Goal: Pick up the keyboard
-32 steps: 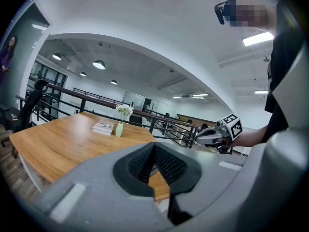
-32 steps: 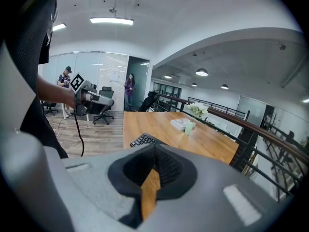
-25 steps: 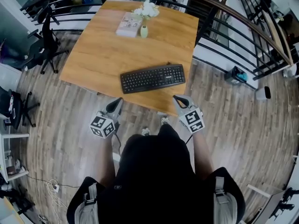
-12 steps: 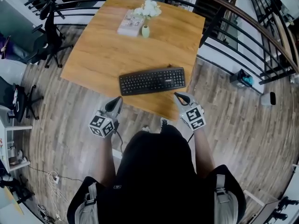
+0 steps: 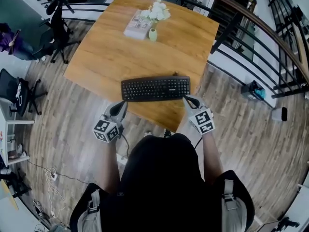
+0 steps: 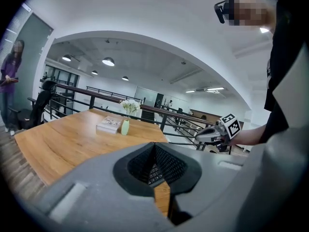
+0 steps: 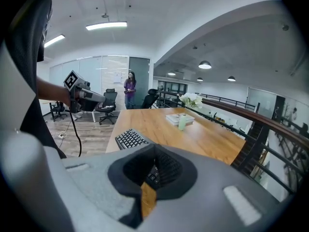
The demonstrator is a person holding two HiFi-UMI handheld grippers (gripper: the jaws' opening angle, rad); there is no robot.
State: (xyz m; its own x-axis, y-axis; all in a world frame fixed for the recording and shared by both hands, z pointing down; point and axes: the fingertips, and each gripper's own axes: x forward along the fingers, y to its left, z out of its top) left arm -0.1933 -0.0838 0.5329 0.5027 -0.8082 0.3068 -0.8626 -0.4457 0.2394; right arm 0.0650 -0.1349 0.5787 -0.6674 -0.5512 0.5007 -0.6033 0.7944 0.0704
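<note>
I'm holding both claws pressed together, nothing pinched in either. The black keyboard (image 5: 155,88) is lying flat, keys up, on the wooden table (image 5: 106,57) close to its near edge. Its long axis is running left to right across the head view. The left gripper (image 5: 119,109) is pointing at its left near corner, and the right gripper (image 5: 189,101) is sitting just beside its right end.

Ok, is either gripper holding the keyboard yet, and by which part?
Nothing is held. The left gripper and right gripper are both shut and empty, near the ends of the keyboard, which lies on the table.
</note>
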